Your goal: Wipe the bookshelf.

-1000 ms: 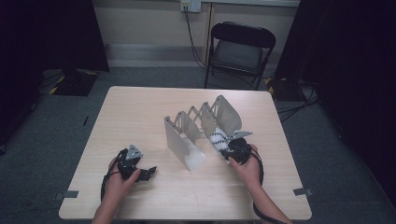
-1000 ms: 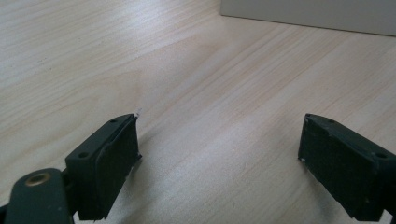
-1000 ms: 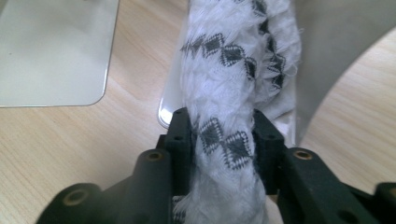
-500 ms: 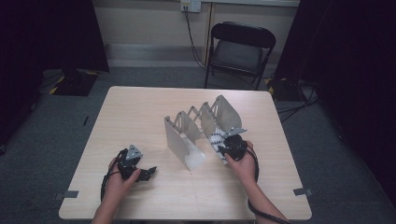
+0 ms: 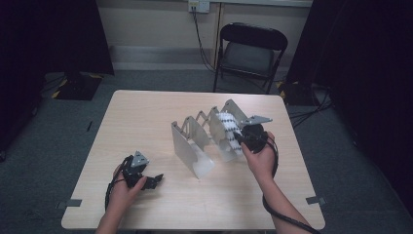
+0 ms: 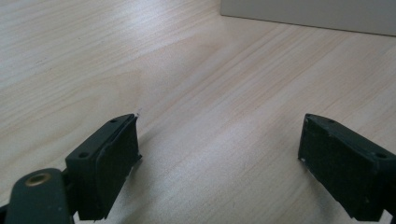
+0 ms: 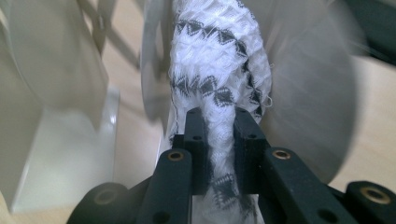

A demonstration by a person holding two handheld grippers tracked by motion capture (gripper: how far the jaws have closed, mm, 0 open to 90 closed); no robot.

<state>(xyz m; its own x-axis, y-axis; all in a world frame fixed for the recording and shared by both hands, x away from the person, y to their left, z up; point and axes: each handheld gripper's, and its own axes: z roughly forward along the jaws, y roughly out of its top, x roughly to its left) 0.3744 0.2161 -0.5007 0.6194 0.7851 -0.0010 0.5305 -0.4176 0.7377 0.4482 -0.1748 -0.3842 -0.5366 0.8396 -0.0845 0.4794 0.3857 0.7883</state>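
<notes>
One cloth point(image 7: 219, 88) pinched in right gripper point(image 7: 219, 123) at rack point(image 5: 192, 146) slot, needs seating deeper; left gripper point(image 6: 219, 154) idle, jaws apart.

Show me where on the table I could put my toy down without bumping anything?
The far left of the table, beyond the left gripper and left of the metal rack, is bare. So is the near edge between the two hands. It is crowded around the rack, where the right gripper pinches a white patterned cloth.
</notes>
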